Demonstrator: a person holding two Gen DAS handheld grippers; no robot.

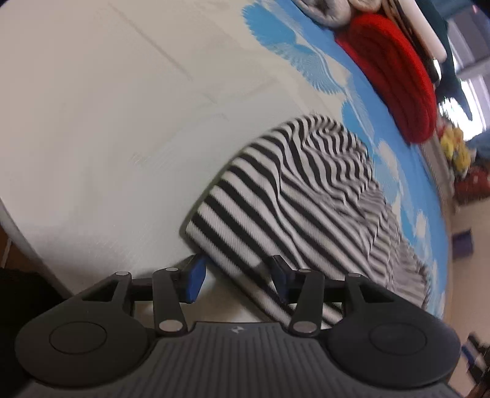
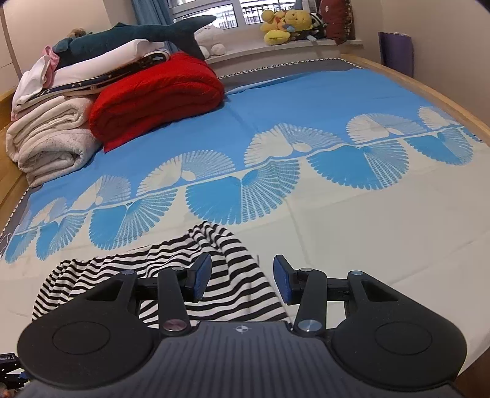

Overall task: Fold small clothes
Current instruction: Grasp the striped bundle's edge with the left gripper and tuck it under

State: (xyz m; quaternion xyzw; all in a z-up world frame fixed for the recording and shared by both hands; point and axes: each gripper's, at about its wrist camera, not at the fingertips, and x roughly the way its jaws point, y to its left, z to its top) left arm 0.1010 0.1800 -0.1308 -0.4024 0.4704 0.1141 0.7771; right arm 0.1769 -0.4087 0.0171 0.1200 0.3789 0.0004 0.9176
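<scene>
Left view, tilted and blurred: striped top (image 1: 306,196) lies rumpled on the bed sheet (image 1: 107,122), centre to lower right of frame. Left gripper (image 1: 237,278) at bottom centre, jaws apart, a folded edge of the top between them; left pad (image 1: 196,280) sits just off the cloth edge, right pad over the fabric, no squeeze visible. Red blanket (image 1: 395,76) upper right.

Right view: same top (image 2: 196,263) at lower centre-left, bunched on the white part of the sheet (image 2: 367,220). Right gripper (image 2: 242,280) at bottom centre, jaws apart, hovering over the top's right edge, nothing pinched. Red blanket (image 2: 156,98) and folded white blankets (image 2: 52,144) upper left; plush toys (image 2: 284,26) on the windowsill, top.
</scene>
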